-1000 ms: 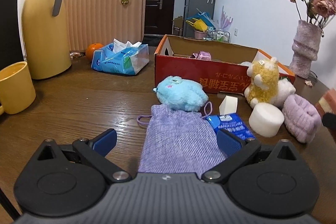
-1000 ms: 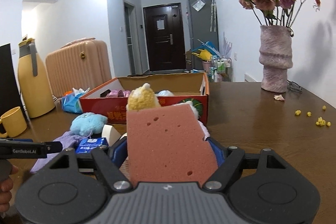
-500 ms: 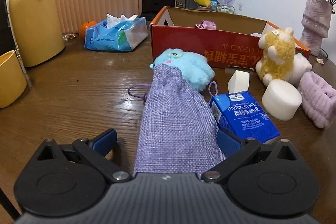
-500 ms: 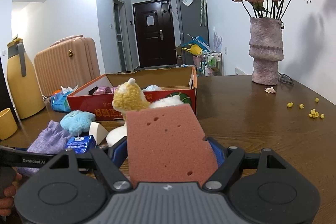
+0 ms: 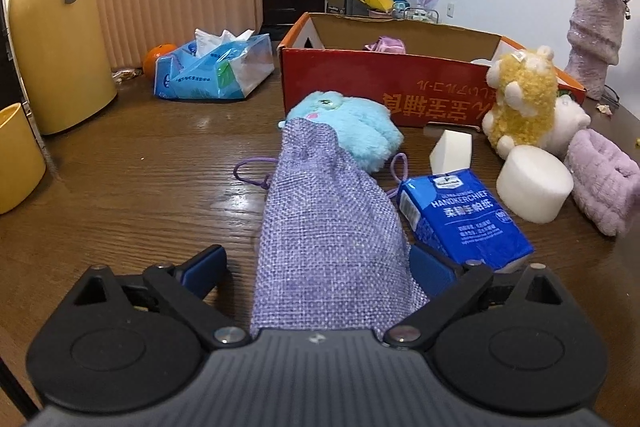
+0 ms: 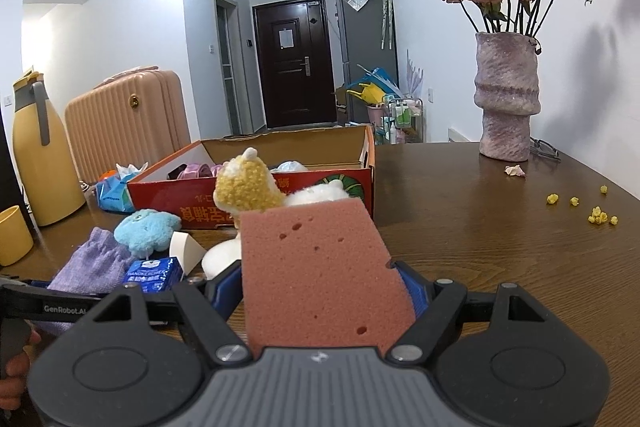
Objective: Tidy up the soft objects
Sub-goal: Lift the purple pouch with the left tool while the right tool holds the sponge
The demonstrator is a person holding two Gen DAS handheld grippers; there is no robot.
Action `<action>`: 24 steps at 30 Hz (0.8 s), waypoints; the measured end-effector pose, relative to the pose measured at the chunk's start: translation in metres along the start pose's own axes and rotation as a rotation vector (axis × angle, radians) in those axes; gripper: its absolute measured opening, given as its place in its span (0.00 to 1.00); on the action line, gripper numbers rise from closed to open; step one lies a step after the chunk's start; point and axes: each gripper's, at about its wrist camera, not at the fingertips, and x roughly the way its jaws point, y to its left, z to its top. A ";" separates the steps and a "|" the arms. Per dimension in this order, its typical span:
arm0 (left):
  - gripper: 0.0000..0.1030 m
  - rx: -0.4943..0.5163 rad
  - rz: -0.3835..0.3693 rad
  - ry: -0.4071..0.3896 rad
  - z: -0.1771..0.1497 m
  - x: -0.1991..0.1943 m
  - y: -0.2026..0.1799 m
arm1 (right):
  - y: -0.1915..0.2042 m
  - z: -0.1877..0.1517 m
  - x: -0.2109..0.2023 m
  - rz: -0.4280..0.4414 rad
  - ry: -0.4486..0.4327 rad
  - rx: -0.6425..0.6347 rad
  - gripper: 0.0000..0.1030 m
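Between your left gripper's [image 5: 318, 265] blue pads lies the lilac drawstring pouch [image 5: 326, 239]; the left pad stands clear of the cloth with table showing between, so the jaws are apart around it, not clamped. Its gathered mouth points to 12 o'clock and touches the blue plush toy [image 5: 352, 129]. At 2 o'clock, just beside the pouch, lies the blue handkerchief pack [image 5: 464, 217], with a small white wedge sponge [image 5: 450, 149] beyond it. Farther toward 3 o'clock sit a white round sponge [image 5: 534, 185], a lilac fluffy band [image 5: 604, 177] and a yellow plush [image 5: 520, 93] leaning on a white one.

At 12 o'clock stands the red cardboard box [image 5: 380, 89], open-topped, with a pink item showing inside. At 10 o'clock sit a tissue pack [image 5: 214, 73] and an orange [image 5: 158, 55], at 9 o'clock a yellow jug [image 5: 50, 27] and yellow cup [image 5: 16, 157].

Your right gripper [image 6: 324, 291] is clamped on the pink sponge [image 6: 320, 275], both pads pressed against its sides, and holds it above the wooden table [image 6: 500, 227]. From this view the box lies at 11 o'clock and the vase of dried roses [image 6: 506, 95] at 1 o'clock.
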 end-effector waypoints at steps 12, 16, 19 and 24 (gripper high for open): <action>0.44 0.028 -0.065 -0.045 0.000 -0.012 -0.004 | 0.000 0.000 0.001 0.000 0.001 0.001 0.75; 0.42 0.019 -0.040 -0.064 0.000 -0.016 -0.001 | 0.000 0.000 0.000 0.000 0.000 -0.001 0.75; 0.42 0.013 -0.036 -0.088 0.001 -0.021 0.001 | 0.000 0.000 0.000 0.001 -0.002 -0.001 0.75; 0.41 0.001 -0.029 -0.157 0.002 -0.035 0.005 | 0.000 0.000 -0.001 0.006 -0.011 -0.002 0.75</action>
